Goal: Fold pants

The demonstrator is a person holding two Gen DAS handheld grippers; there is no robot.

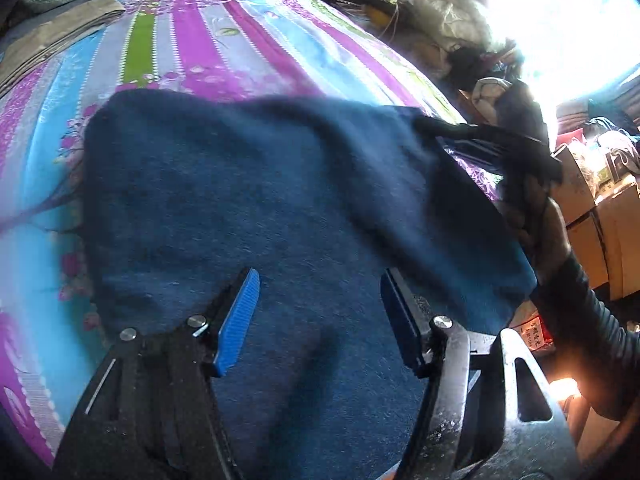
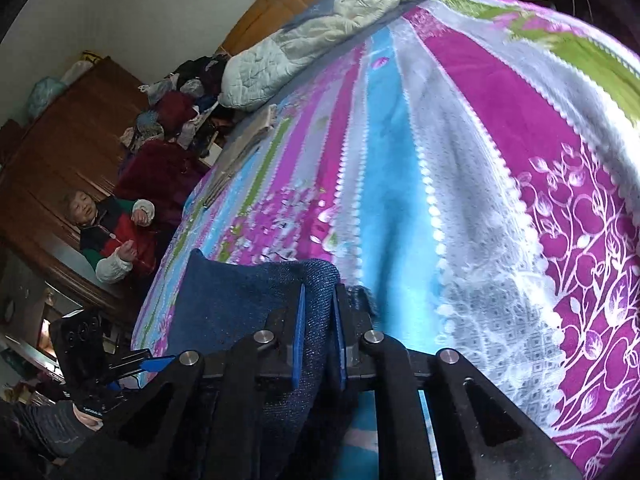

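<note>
Dark blue denim pants lie on a striped, flowered bedsheet. Just above the cloth, my left gripper hovers open, with its blue pads wide apart and nothing between them. Over at the pants' far right edge, my right gripper lifts the cloth a little. In the right wrist view my right gripper is shut on a bunched fold of the pants, whose edge stands up off the sheet. The left gripper's blue pad shows at the lower left.
A folded beige garment lies near the far edge of the bed, beside a pale quilt. A person sits by a wooden wardrobe. Cardboard boxes and piled clothes stand off the bed's right side.
</note>
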